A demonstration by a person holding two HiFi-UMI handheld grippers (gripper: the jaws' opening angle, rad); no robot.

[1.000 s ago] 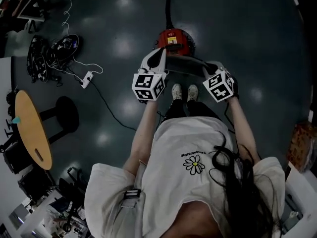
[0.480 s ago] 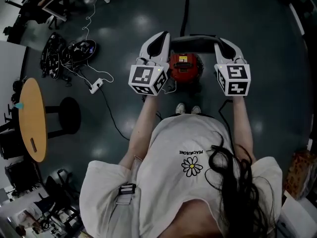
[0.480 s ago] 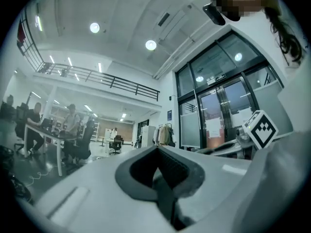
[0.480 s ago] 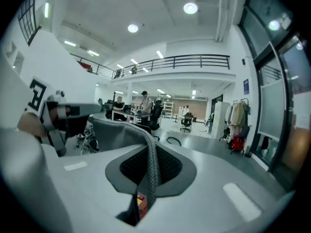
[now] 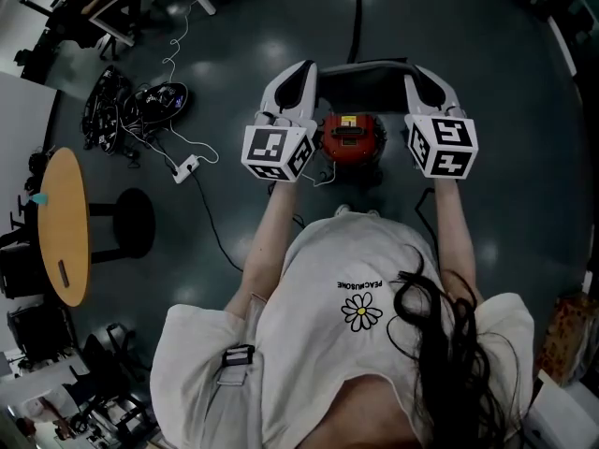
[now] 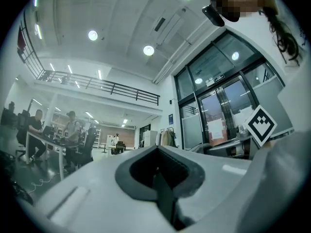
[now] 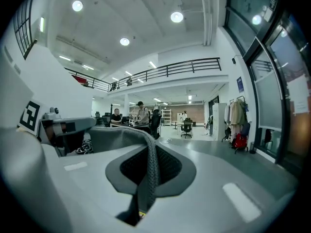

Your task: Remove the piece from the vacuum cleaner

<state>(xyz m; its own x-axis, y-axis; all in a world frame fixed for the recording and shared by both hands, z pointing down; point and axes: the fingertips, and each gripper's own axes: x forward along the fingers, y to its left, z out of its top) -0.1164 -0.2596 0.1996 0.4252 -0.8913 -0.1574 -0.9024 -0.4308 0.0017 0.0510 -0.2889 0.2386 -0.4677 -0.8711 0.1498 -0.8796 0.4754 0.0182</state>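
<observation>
One piece: dark, long axis level, running side to side, held above the red vacuum cleaner, apparently clear of it.
Left gripper: clamped on its left end.
Right gripper: clamped on its right end.
Nearer hand: neither.

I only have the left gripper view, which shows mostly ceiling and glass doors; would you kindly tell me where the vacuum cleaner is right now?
Observer: In the head view, the red vacuum cleaner sits on the floor, below and between the left hand-held gripper and the right hand-held gripper.
Operator: Thank you. Is the far end of the piece held as well?
Observer: Yes. The right gripper view shows the right hand-held gripper's jaws closed on the grey piece, which runs off toward the left hand-held gripper.
</observation>
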